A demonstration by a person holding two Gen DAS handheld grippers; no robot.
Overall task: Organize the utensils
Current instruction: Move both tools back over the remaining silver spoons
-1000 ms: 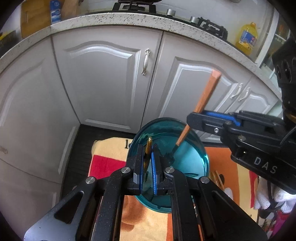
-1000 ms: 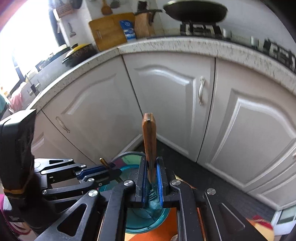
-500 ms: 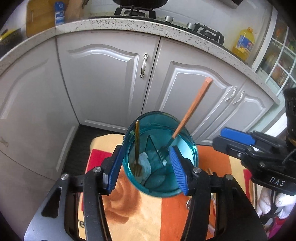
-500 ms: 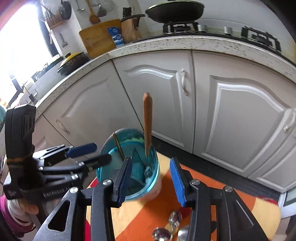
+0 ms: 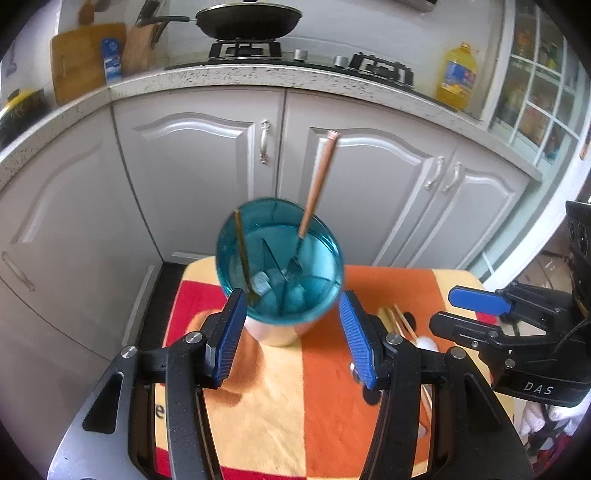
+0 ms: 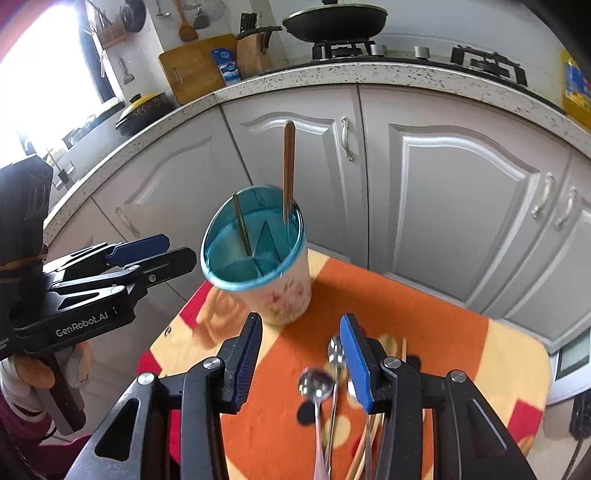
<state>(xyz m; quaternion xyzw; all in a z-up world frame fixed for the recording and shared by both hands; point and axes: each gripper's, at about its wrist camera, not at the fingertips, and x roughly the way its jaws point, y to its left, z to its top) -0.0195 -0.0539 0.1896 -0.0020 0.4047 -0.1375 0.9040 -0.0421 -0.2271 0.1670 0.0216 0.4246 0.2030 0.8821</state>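
Grey panelled kitchen cabinets [image 5: 199, 192] fill the background beneath a speckled countertop [image 5: 236, 75]; a frying pan [image 5: 247, 23] sits on the hob at 12 o'clock. Foreground: a small table under an orange, yellow and red cloth [image 5: 266, 398]. Legible writing: "DAS" on the right gripper [image 5: 476, 314] body, seen from the left wrist; "GenRobot.AI" on the left gripper [image 6: 162, 249] body, seen from the right wrist. A blue-lined utensil holder [image 5: 279, 266], its outer wall pale and patterned, stands on the cloth just beyond the left gripper's blue pads [image 5: 227, 341]. Inside it, a wooden-handled fork [image 5: 317, 184] stands tines down, long axis near upright, handle rising toward 12–1 o'clock; a gold-coloured utensil [image 5: 242, 258] leans handle-up toward 11 o'clock. Both grippers' jaws have just been opening and stand released, nothing between the pads. Spoons [image 6: 317, 384] and chopsticks [image 6: 365, 450] lie on the cloth at 6 o'clock in the right wrist view, long axes running 6 to 12.
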